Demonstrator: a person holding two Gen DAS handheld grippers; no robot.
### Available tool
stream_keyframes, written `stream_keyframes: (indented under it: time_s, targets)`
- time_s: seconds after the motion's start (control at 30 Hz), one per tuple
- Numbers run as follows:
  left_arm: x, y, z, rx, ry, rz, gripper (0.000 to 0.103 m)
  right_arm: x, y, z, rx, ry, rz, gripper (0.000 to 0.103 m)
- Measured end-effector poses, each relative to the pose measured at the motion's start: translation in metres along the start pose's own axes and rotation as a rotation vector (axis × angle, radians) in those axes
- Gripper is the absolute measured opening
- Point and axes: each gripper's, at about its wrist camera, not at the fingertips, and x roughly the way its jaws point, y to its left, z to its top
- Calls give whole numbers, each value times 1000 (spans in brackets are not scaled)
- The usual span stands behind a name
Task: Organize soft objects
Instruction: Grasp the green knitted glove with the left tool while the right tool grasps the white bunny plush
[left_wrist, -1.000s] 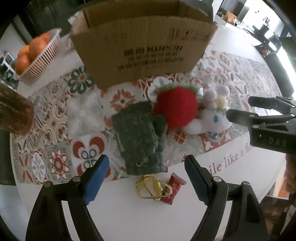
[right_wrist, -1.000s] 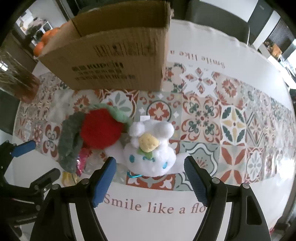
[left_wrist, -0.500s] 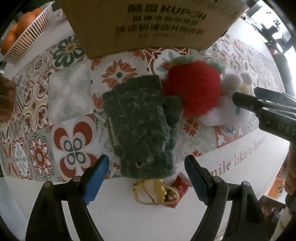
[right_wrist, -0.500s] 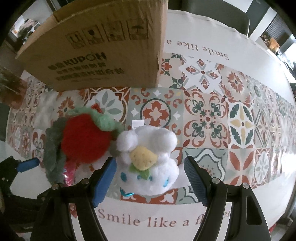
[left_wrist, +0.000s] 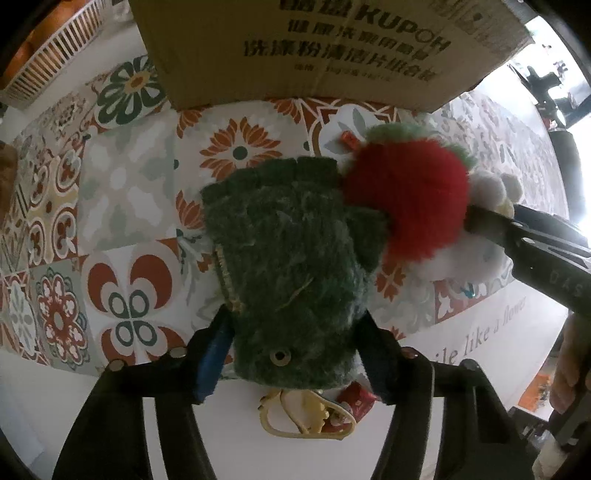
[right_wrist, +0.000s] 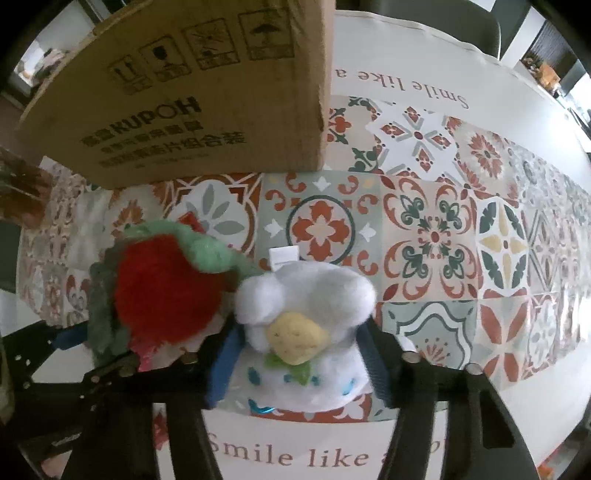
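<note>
Patterned tablecloth (right_wrist: 436, 236) under both grips: left gripper (left_wrist: 291, 354) just closed around the squashy green glove (left_wrist: 291, 266), right gripper (right_wrist: 299, 363) around the light white plush (right_wrist: 310, 325).

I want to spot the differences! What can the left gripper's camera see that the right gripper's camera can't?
Only the left wrist view shows the white basket at the top left and the yellow clip beside a red packet, below the green mitten.

Only the right wrist view shows the white plush's yellow strawberry and the handling symbols on the cardboard box.

Both show the box, the patterned tablecloth, the red strawberry plush, the mitten and the white plush. The left gripper has just been closing onto the mitten, the right gripper onto the white plush.
</note>
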Motion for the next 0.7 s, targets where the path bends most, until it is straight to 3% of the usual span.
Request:
stream_keyframes:
  time_s: [0.17,0.47,0.7]
  targets:
    - [-11,-5,-4,13,-36,0,37,-8,-1,-7,-12,-19,-14,52]
    - [-34,-4,-7,40,-106,22,21,-26,-4,-28,-27,-53,-13,50]
    - [-54,6,-24,47,-161,9,18,-48,2,-38,-37,-87,-1,50]
